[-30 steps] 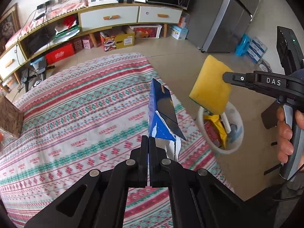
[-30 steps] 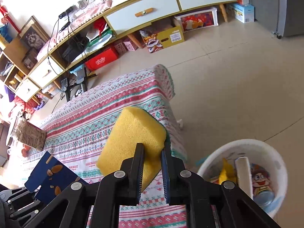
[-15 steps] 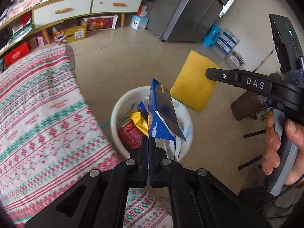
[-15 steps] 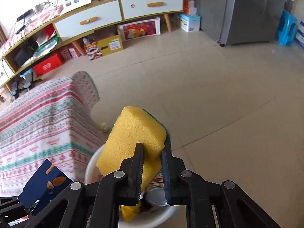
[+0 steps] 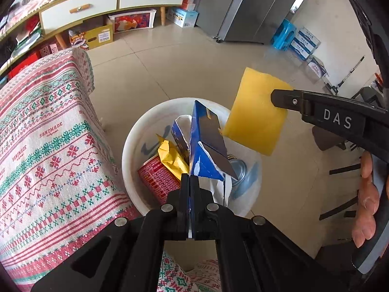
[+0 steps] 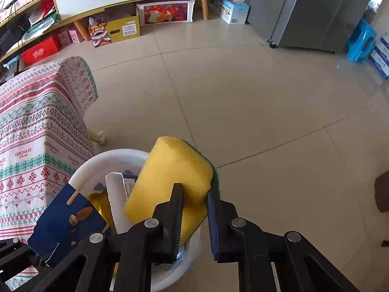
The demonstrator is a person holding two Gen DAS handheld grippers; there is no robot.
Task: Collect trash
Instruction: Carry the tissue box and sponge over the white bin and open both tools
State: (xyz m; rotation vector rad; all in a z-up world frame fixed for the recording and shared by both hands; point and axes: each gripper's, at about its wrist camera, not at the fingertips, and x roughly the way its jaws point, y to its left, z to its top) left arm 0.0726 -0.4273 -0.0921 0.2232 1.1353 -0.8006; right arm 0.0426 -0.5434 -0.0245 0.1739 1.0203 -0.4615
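Both loads above the white bin now: left gripper pinching the blue carton flat, jaws fully closed; right gripper clamping the yellow sponge. Risk here: sponge hanging past the far rim, likely to bounce out. Draped worktop tight alongside; open floor beyond.

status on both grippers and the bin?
Left hand-held gripper shut on blue carton, over white bin. Right hand-held gripper shut on yellow sponge, above bin rim. Nothing blocking.
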